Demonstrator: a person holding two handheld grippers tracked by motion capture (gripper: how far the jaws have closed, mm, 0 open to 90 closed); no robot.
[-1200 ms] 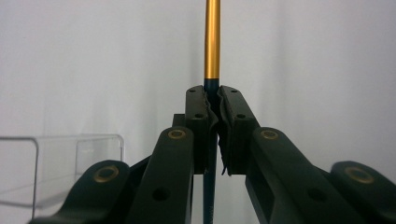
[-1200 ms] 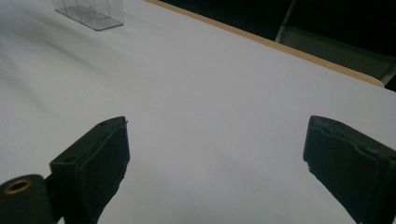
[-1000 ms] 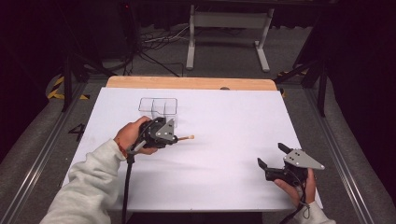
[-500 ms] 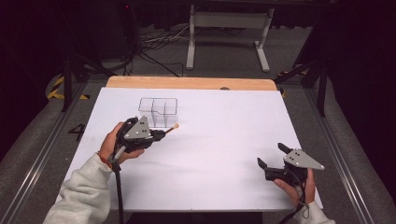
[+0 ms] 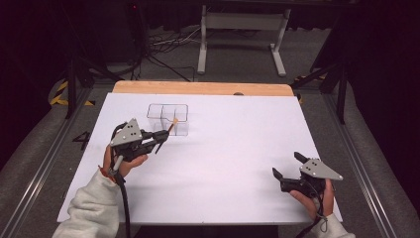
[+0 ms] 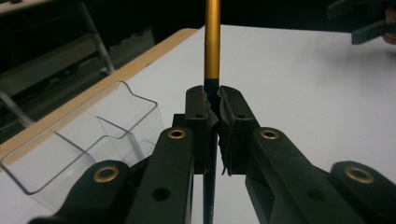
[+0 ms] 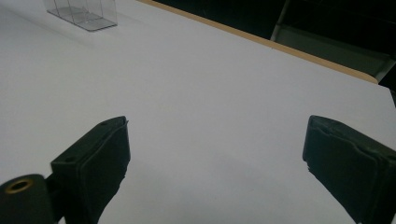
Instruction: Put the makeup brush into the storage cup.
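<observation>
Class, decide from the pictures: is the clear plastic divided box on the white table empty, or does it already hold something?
Empty. The clear plastic divided box shows bare compartments; the pen is outside it.

Black claws (image 5: 159,141) with brass rivets, grey three-cornered top plates, black trailing cables, pale grey sleeves (image 5: 91,208)

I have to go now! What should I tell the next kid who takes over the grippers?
Left gripper: shut on the pen, an orange-and-dark stick, its tip up by the clear box.
Right gripper: open, holding nothing, near the white table's right front.
Done: pen picked up and brought to the box.
Left, probably: drop the pen into one of the box's compartments. It is not inside yet.
</observation>
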